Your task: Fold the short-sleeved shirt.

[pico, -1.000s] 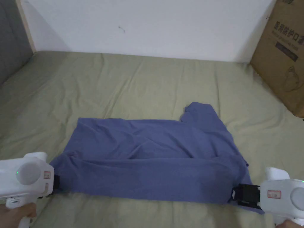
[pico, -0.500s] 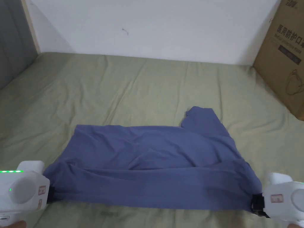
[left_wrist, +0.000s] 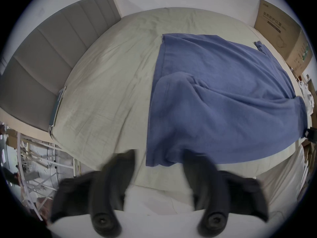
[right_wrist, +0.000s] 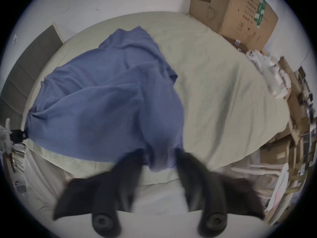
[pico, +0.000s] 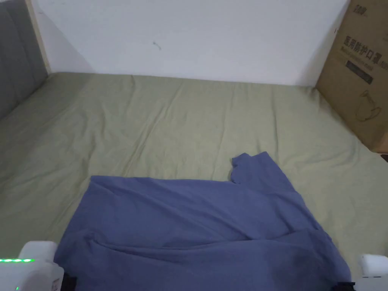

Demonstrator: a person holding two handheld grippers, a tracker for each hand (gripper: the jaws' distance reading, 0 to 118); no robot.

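The bed (pico: 182, 113) has a pale green sheet, a grey headboard (left_wrist: 51, 56) at its left and a cardboard box (pico: 360, 72) at its far right, by the white wall; the blue shirt (pico: 197, 223) lies on the near half; the left gripper (left_wrist: 158, 157) stands wide open at the shirt's left edge, holding nothing; the right gripper (right_wrist: 159, 155) is also open, with cloth hanging between its jaws.

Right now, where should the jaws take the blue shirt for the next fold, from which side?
Take the shirt by the two corners of its near long edge, left corner and right corner, coming in low from the near side of the bed. It lies crosswise, with that edge nearest and bunched, so probably easiest to pinch; the sleeve sticks out far right.
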